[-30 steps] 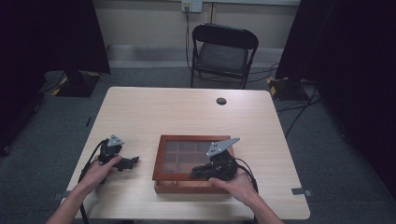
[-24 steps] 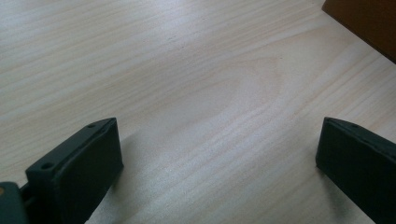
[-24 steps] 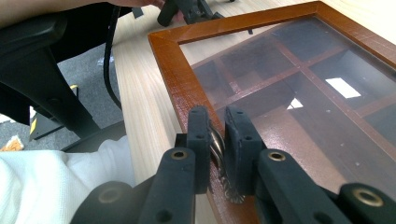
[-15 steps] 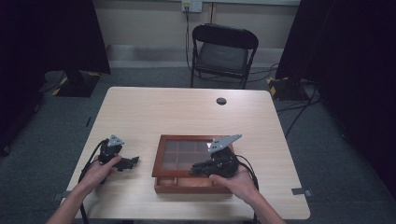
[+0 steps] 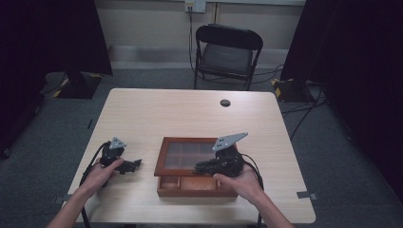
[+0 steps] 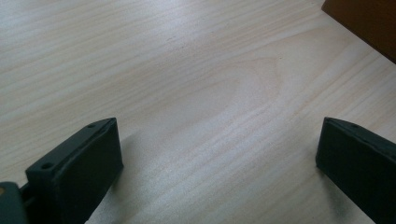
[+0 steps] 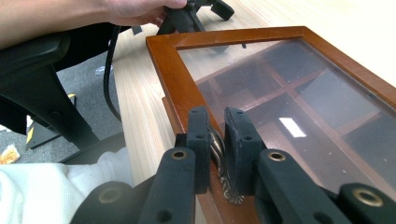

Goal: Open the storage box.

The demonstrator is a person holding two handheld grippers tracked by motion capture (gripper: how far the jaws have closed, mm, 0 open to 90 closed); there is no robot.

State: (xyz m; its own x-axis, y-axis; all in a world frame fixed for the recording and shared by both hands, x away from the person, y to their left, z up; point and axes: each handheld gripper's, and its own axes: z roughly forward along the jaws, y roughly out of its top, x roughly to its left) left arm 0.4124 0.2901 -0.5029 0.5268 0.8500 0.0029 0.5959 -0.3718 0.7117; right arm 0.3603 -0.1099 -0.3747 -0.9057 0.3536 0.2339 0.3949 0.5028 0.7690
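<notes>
A brown wooden box (image 5: pixel 160 161) with a glass-paned lid (image 7: pixel 168 70) stands at the table's front middle. Dark compartments show through the glass. In the high view, orange-brown compartments (image 5: pixel 190 184) show in front of the lid's front rail. My right gripper (image 7: pixel 216 116) is shut on the small brass handle (image 7: pixel 217 147) on that front rail; it sits over the box's front right part (image 5: pixel 203 167). My left gripper (image 5: pixel 134 164) rests on the bare table (image 6: pixel 201 93) left of the box, open, with nothing between its fingers. The left gripper (image 7: pixel 194 14) also appears far off in the right gripper view.
A small black round disc (image 5: pixel 225 102) lies near the table's far edge. A black folding chair (image 5: pixel 227 52) stands behind the table. The box's corner (image 6: pixel 364 23) sits just beyond my left gripper. Cables trail off the table's front edge (image 7: pixel 109 74).
The right gripper has crept slightly upward in the high view while staying on the handle. The left gripper has not moved.
</notes>
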